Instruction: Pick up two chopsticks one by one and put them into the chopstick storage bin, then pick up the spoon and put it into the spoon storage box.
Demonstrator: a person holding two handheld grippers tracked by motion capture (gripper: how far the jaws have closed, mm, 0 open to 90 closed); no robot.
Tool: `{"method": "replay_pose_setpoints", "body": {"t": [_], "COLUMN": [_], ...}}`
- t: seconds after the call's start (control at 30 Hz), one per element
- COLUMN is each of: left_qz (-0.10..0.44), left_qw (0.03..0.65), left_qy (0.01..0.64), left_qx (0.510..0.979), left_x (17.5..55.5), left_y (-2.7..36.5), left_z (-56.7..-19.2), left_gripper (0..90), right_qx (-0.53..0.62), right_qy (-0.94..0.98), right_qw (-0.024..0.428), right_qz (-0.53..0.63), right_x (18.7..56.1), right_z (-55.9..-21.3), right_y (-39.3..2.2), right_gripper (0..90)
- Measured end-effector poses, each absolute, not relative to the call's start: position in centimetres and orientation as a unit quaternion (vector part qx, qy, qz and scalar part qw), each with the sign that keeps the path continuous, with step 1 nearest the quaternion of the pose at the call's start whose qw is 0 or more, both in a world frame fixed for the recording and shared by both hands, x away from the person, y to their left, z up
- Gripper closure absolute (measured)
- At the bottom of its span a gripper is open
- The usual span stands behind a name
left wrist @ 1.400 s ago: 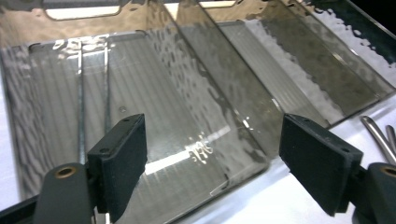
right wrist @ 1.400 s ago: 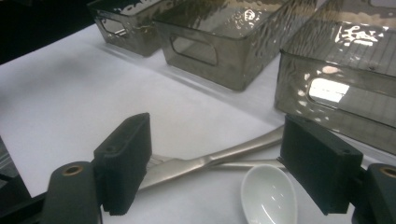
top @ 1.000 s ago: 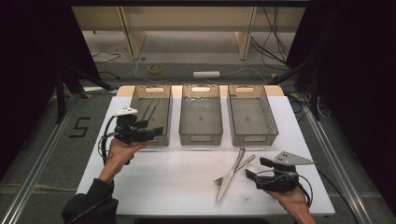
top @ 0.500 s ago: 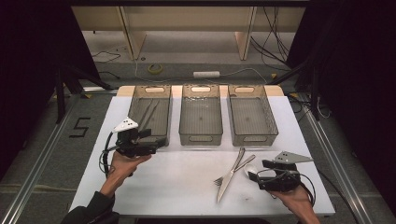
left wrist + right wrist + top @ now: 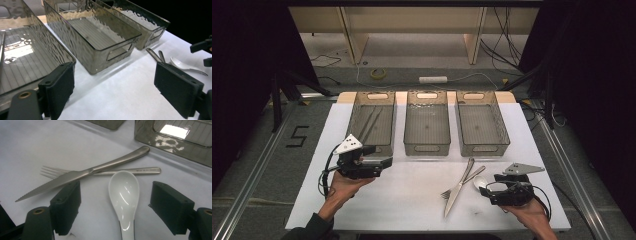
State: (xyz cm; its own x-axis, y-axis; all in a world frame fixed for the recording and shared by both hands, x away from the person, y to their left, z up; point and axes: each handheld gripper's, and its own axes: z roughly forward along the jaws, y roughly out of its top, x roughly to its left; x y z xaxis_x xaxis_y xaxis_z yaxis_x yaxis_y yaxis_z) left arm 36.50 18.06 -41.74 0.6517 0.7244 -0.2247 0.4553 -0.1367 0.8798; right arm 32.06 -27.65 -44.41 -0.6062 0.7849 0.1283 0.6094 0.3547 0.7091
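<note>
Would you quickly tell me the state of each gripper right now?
Left gripper: open, holding nothing.
Right gripper: open, jaws either side of the white spoon, not gripping it.

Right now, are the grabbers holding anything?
No. The left gripper is open over bare table. The right gripper is open around the white spoon, its jaws not touching it.

Beyond the far edge of the white rectangular table [image 5: 412,202], a yellow ring of tape [image 5: 378,73] and a white cylindrical tube [image 5: 433,79] lie on the grey floor. Left of the table is a black painted numeral 5 [image 5: 297,136]; black cables [image 5: 507,50] trail far right of it.
</note>
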Motion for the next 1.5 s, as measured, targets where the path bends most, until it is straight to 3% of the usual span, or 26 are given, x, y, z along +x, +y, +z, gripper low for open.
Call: {"method": "replay_pose_setpoints", "body": {"t": [0.57, 1.5], "left_qz": [0.131, 0.137], "left_qw": [0.536, 0.542], "left_qy": [0.388, 0.375], "left_qx": [0.738, 0.740], "left_x": [34.9, 33.8], "left_y": [18.2, 18.1], "left_z": [-41.6, -41.6], "left_gripper": [15.8, 15.8], "right_qx": [0.434, 0.425], "right_qy": [0.840, 0.882], "right_qw": [0.107, 0.074], "right_qz": [0.308, 0.191], "right_x": [32.4, 32.6], "right_z": [-45.1, -46.0], "right_y": [-27.9, -27.4], "right_gripper": [26.9, 70.3]}}
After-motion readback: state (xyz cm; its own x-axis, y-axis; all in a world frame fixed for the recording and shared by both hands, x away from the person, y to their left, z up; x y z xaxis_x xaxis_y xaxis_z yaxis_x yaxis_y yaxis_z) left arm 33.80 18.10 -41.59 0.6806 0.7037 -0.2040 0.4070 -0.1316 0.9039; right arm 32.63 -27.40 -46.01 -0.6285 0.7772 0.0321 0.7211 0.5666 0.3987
